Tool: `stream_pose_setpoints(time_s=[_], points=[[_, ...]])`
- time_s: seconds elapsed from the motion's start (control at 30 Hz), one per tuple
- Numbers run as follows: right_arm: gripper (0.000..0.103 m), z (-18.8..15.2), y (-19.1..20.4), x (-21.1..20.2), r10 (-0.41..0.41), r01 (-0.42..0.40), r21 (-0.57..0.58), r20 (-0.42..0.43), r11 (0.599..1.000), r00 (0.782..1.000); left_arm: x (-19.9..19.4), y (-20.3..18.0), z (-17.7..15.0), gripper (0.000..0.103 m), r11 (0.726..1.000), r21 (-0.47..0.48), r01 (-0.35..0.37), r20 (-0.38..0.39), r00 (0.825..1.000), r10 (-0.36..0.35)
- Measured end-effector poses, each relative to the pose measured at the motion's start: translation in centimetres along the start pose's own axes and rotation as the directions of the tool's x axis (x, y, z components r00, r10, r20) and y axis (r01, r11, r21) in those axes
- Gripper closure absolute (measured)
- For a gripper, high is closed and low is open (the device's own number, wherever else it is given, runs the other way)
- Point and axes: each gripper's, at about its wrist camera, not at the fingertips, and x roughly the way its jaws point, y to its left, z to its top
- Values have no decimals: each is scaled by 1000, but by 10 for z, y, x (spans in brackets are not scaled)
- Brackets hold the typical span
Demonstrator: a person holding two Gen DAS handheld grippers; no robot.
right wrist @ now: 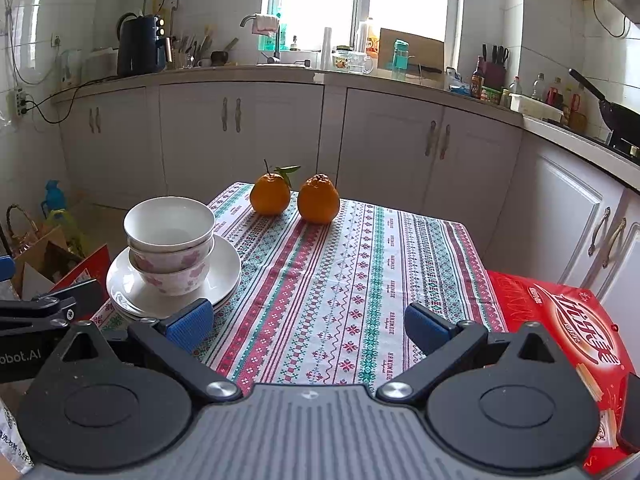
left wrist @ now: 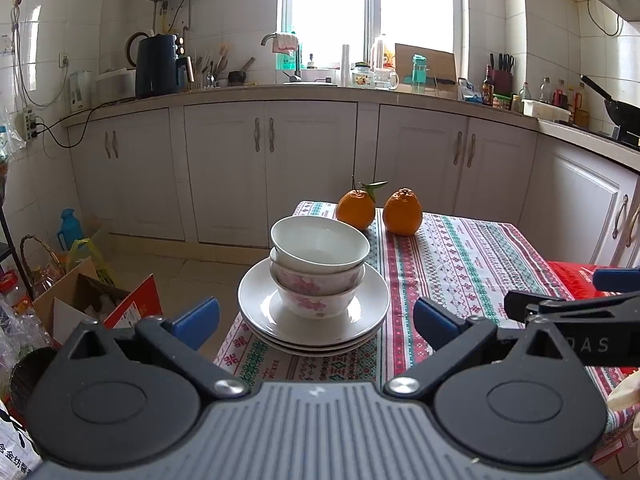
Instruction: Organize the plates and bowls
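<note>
Floral bowls (left wrist: 318,276) nested on perhaps three plates (left wrist: 256,300).

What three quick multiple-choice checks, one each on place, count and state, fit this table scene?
1. Where do the bowls sit?
A. On the stacked plates
B. Beside the oranges
C. On the red box

2. How many oranges are on the tablecloth?
A. One
B. Two
C. Four

3. The left hand-held gripper is:
A. Shut on a bowl
B. Shut on a plate
C. Open

Answers: A, the bowls nest on the plates; B, two oranges stand side by side; C, its fingers are spread, holding nothing.
</note>
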Motion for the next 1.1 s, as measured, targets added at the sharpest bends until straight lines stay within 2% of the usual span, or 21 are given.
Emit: stream_pose_setpoints(time_s=[1.1], points=[[0,-2,2,-1,-17,17,0,6,1000,1000,-4,-2,-1,1,1000,0,-9,0,1000,9]])
